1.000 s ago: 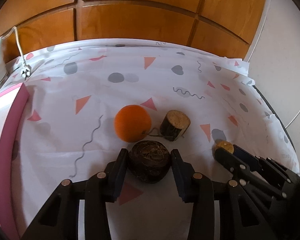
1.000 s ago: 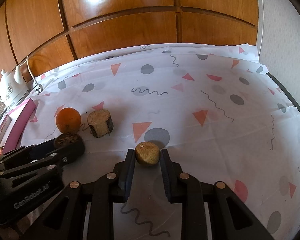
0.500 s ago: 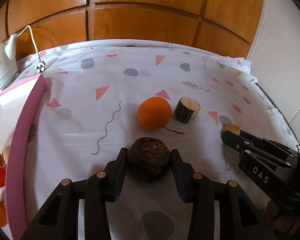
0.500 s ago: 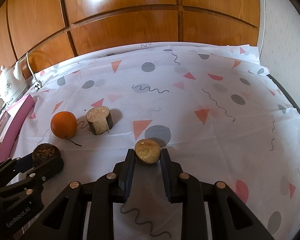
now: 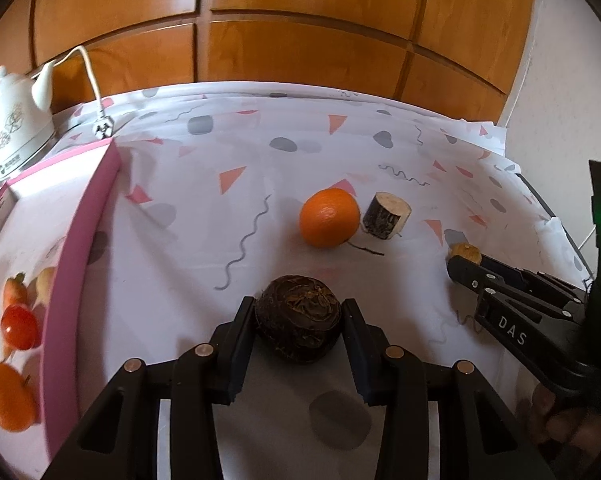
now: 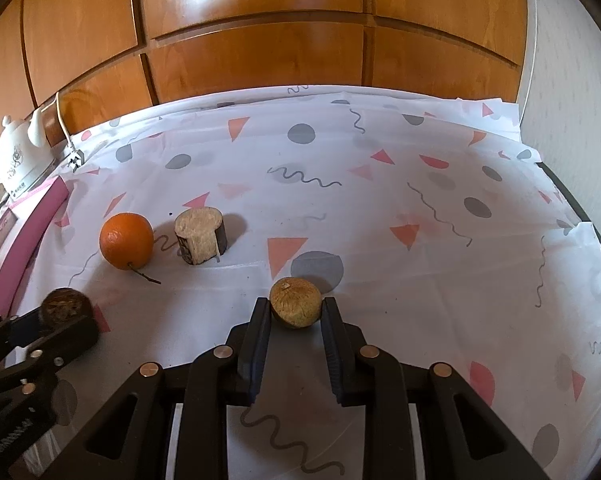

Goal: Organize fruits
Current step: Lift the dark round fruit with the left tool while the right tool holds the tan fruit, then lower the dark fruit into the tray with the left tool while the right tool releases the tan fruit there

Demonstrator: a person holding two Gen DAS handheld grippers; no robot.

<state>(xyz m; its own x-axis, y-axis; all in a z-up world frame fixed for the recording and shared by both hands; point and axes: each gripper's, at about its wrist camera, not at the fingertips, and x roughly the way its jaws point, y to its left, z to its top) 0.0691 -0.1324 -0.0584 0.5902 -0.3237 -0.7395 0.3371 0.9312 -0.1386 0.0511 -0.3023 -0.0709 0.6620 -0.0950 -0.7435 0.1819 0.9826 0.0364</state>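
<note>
My left gripper point(image 5: 298, 312) is shut on a dark brown wrinkled fruit point(image 5: 298, 324) and holds it above the patterned cloth; it also shows in the right wrist view point(image 6: 62, 308). My right gripper point(image 6: 295, 308) is shut on a small tan round fruit point(image 6: 295, 302), seen from the left wrist view too point(image 5: 466, 252). An orange point(image 5: 328, 218) with a twig lies on the cloth beside a short cut log piece point(image 5: 386, 216). A pink-rimmed tray point(image 5: 80, 248) at the left holds an orange point(image 5: 4, 396), a red tomato point(image 5: 18, 326) and other produce.
A white electric kettle point(image 5: 14, 124) with a cord and plug point(image 5: 102, 130) stands at the back left. Wood panelling point(image 6: 260, 40) runs behind the table. The table's right edge point(image 6: 572, 196) borders a white wall.
My left gripper has lifted and pulled back to the left with the dark fruit, bringing the tray and kettle into view. The right gripper still holds the tan fruit in place.
</note>
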